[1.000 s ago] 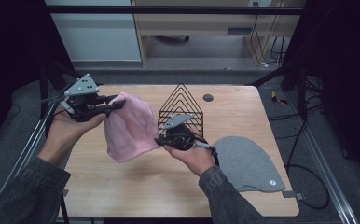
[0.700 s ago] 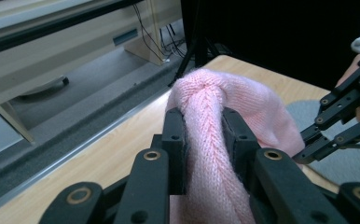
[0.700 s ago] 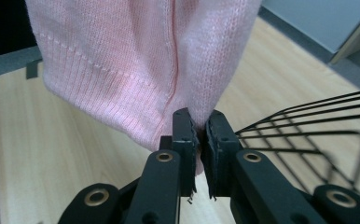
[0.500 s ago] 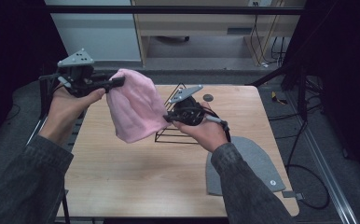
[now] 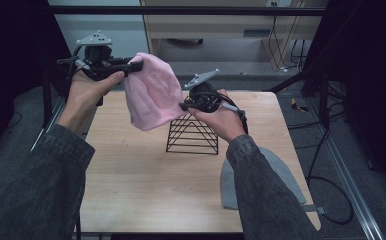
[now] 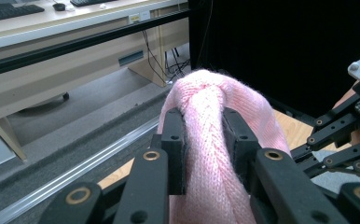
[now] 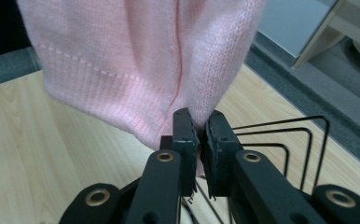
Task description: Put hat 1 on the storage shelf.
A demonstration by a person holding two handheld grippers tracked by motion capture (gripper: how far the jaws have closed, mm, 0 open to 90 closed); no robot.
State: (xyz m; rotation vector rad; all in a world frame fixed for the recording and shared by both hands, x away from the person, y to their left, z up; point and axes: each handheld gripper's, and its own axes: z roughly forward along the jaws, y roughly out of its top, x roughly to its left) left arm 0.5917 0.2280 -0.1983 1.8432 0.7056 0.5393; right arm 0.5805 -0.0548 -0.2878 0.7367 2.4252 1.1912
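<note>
While both claws are gripping pink beanie (image 5: 151, 95) above wire rack (image 5: 193, 135), I'm judging draping pending: left claw (image 5: 137, 65) clamping crown, right claw (image 7: 199, 128) pinching hem.

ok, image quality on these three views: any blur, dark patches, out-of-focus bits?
High view: soft overall, surroundings nearly black, table evenly lit. Left gripper view: pink knitted hat sharp between the jaws, black backdrop behind. Right gripper view: knit and jaws crisp, black wire rack and floor slightly soft; no glare.
</note>
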